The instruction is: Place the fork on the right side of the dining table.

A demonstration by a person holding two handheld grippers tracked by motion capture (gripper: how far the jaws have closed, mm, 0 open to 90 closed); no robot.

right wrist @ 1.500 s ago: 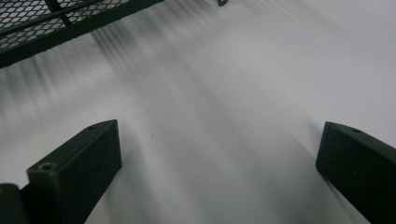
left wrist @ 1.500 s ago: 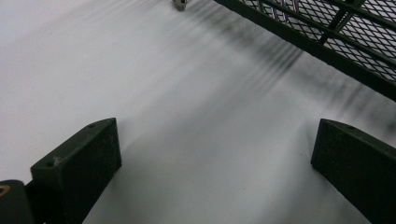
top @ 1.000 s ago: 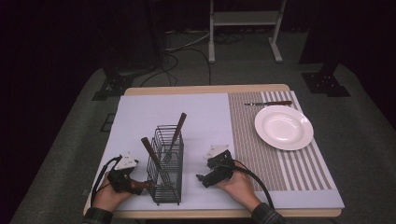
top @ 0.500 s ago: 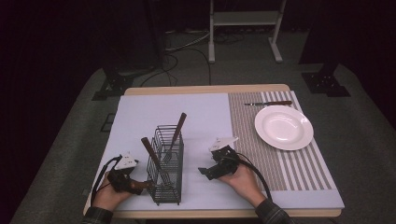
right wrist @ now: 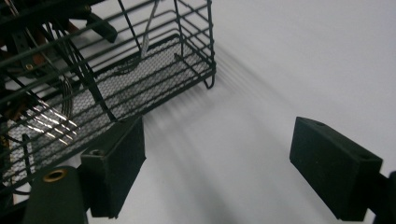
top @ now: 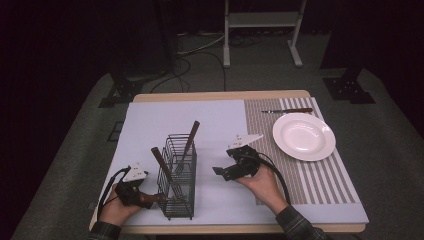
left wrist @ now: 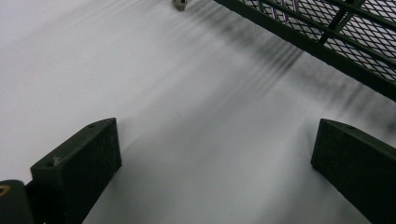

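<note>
White mat (top: 150, 125): wire caddy (top: 178, 175) long axis runs away.

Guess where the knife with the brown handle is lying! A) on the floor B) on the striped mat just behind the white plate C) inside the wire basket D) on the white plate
B: the high view shows the knife lying flat on the striped mat, just past the far rim of the white plate, apart from it and far from the wire basket.
</note>
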